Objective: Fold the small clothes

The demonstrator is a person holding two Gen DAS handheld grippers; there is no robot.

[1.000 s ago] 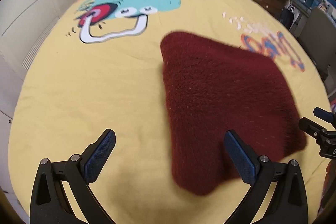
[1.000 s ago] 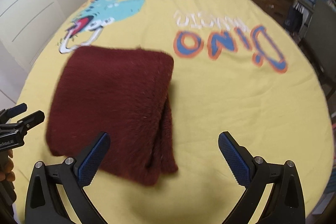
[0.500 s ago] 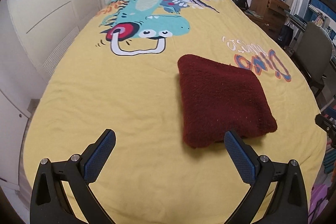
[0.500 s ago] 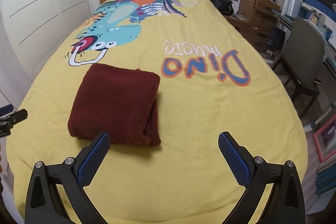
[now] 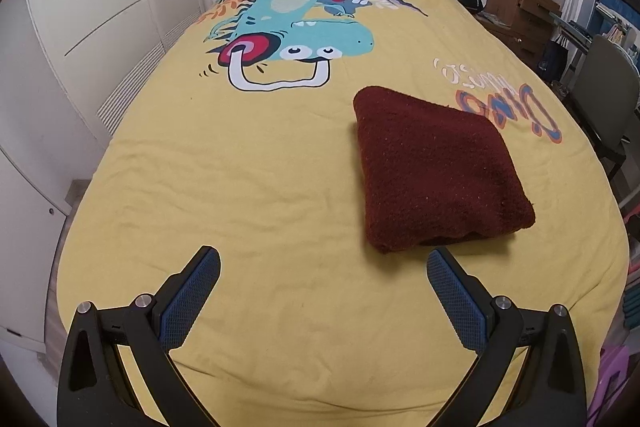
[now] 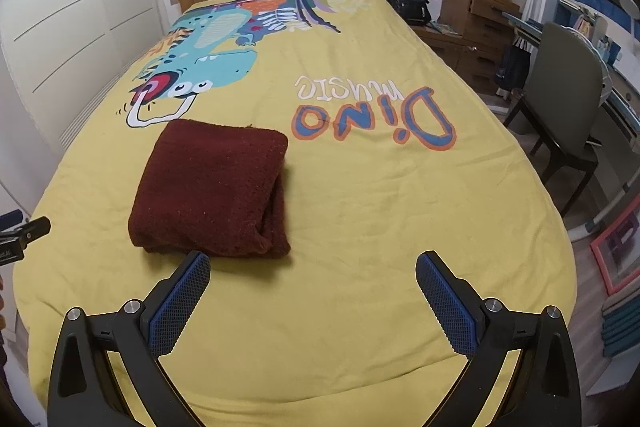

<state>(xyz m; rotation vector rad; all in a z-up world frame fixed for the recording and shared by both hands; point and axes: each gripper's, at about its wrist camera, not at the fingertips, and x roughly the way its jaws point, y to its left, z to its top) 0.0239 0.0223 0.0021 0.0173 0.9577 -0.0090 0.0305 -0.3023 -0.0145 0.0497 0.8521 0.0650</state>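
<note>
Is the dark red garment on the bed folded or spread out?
Folded. The dark red garment lies as a compact rectangle on the yellow bedspread, stacked layers showing along its right edge.

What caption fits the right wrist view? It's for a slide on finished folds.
Open right tongs hover over a yellow dinosaur bedspread, the folded maroon garment lying ahead.

The left hand-held gripper (image 6: pixel 24 233) is cut off by the right wrist view's left edge. The bed (image 5: pixel 280 187) hides the folded cloth's (image 5: pixel 436 167) underside. Shelf items at right are too small to identify.
</note>
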